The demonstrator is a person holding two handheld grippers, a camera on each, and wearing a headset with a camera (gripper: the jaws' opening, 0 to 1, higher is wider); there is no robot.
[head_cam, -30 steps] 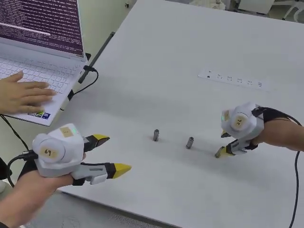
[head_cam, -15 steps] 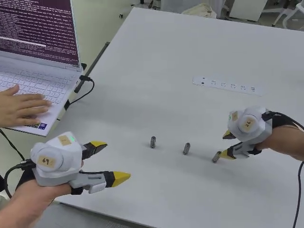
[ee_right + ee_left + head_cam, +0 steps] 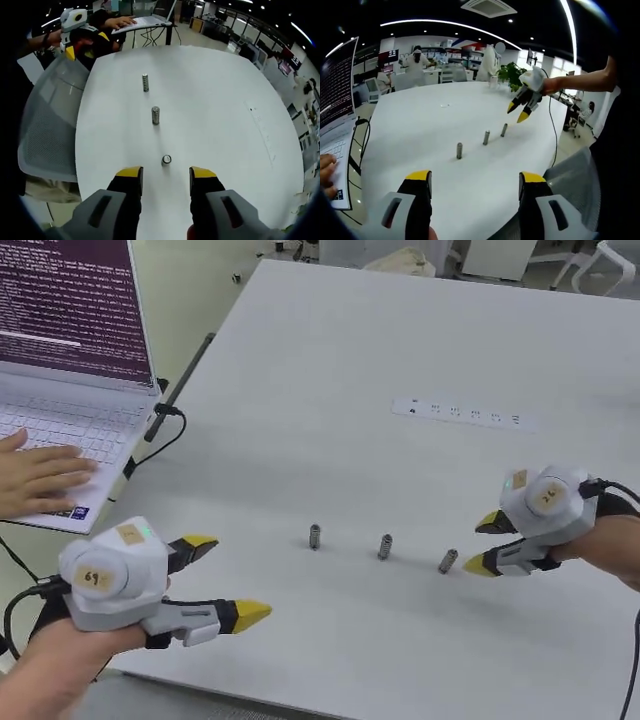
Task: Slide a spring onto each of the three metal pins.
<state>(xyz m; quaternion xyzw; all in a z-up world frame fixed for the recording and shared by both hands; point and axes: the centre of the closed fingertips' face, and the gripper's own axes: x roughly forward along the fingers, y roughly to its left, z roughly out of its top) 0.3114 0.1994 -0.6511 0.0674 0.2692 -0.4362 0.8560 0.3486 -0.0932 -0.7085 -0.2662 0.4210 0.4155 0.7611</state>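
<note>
Metal pins [image 3: 385, 547], three: are standing in a row on white table [image 3: 330, 380]. Right gripper [image 3: 480, 543]: is hovering just beside end pin [image 3: 448, 560], jaws apart, empty. Left gripper [image 3: 230, 577]: is hovering at table edge, jaws wide, empty.

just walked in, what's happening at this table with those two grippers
A person holds a two-jaw gripper in each hand over a white table. Three metal pins stand in a row on it, each seemingly with a spring round it, though they are small. The right gripper sits beside the rightmost pin, jaws open and empty. The left gripper hovers open near the table's front edge, away from the pins. A bare hand rests on a laptop at the left.
</note>
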